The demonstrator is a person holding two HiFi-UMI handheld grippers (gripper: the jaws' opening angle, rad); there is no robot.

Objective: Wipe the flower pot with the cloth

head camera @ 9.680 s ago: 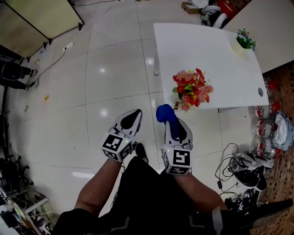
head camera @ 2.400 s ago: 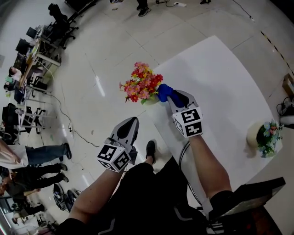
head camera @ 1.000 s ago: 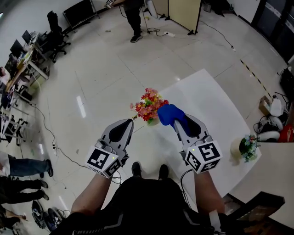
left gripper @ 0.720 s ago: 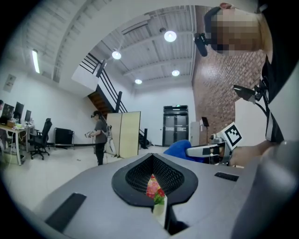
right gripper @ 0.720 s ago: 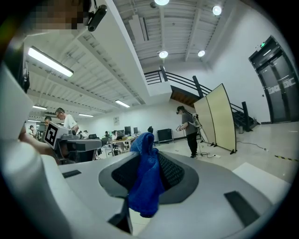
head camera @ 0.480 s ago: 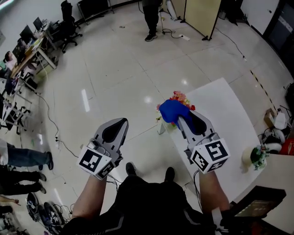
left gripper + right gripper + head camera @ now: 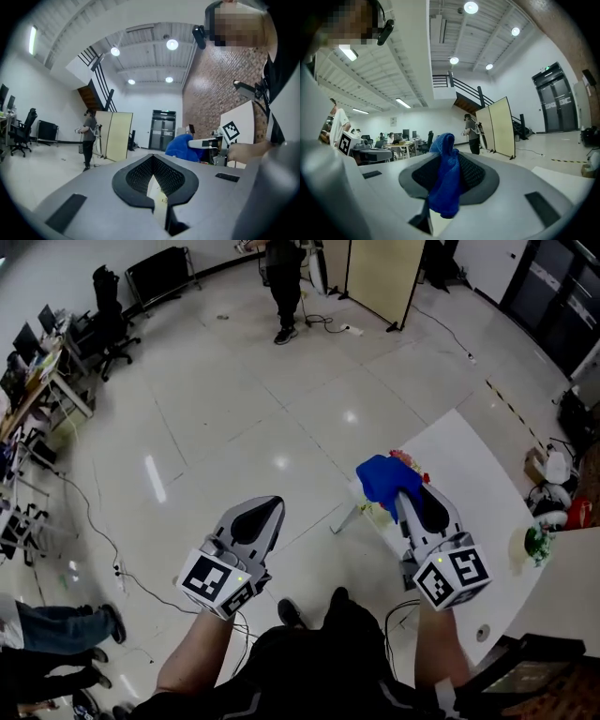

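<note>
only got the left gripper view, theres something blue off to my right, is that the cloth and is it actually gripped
Observer: Yes. The right gripper view shows the blue cloth pinched between the right tool's jaws and hanging down over them.

Operator: ok where's the flower pot

Observer: In the head view, red flowers peek out just past the cloth, at the near corner of the white table. The cloth covers the pot itself.

Operator: and my left tool, anywhere near it

Observer: No. In the head view the left tool is over open floor, left of the table and apart from it.
</note>
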